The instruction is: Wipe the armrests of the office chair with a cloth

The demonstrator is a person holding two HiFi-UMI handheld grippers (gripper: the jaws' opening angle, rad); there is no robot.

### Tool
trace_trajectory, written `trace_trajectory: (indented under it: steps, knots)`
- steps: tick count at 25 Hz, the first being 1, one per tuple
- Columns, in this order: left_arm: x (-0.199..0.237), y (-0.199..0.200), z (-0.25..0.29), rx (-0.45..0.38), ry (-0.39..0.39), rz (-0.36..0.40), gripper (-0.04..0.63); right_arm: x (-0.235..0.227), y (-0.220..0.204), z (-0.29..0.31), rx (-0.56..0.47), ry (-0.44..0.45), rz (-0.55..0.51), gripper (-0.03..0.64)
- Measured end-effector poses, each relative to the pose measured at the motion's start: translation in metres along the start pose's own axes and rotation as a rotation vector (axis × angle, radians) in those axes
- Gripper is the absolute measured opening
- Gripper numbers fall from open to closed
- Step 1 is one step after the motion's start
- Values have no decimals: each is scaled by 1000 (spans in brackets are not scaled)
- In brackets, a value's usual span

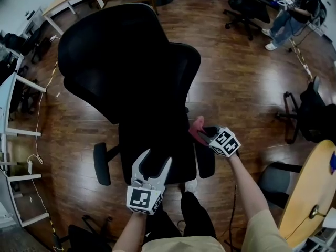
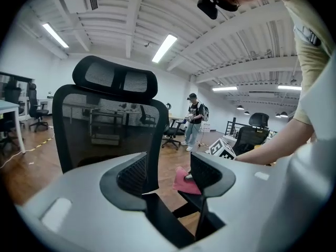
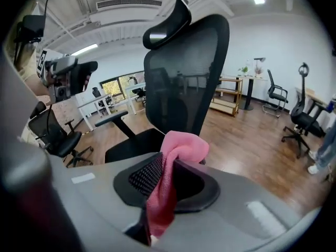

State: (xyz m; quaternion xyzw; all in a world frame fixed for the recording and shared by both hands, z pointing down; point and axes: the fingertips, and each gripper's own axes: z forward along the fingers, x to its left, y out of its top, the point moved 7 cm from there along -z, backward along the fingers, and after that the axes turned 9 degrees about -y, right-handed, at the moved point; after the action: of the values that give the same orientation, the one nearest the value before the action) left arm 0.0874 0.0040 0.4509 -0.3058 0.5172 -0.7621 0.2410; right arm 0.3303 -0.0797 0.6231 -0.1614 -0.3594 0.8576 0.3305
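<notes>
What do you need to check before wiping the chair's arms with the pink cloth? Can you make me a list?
1. Pink cloth held by the right gripper: ok, jaws shut on it.
2. Left gripper free: ok, open and empty.
3. Pink cloth touching the right armrest: cannot tell; it is by the armrest's back end.
4. Left armrest with nothing on it: ok.
5. Seated person away from the office chair: ok, far across the floor.
</notes>
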Motion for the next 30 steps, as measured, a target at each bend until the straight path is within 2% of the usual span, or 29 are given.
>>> trace_trajectory:
  steps: [4, 8, 15, 19, 21, 22, 25, 28, 30]
  knots:
    - [5, -16, 11, -1, 0, -9, 239, 4, -11, 10, 63, 50, -43, 66]
    - [4, -20, 21, 4, -25, -11, 238, 42, -37, -4, 65, 108, -45, 66]
    - [5, -22, 27, -18, -52, -27, 238, 129, -105, -58, 81, 195, 110, 67]
    - [6, -21, 30, -15, -46, -40, 235, 147, -125, -74, 69, 287, 195, 67]
    - [6, -23, 25, -11, -40, -55, 233, 137, -117, -77, 16, 306, 234, 67]
    - [6, -26, 23, -9, -37, -60, 233, 125, -106, -77, -31, 288, 251, 67]
    - [8, -34, 17, -1, -18, -70, 233, 64, -62, -63, -135, 173, 270, 66]
    - [8, -42, 10, 25, 3, -68, 233, 10, -29, -31, -111, 65, 235, 66]
    - [9, -46, 5, 34, 13, -64, 232, -11, -23, -6, -55, 37, 222, 66]
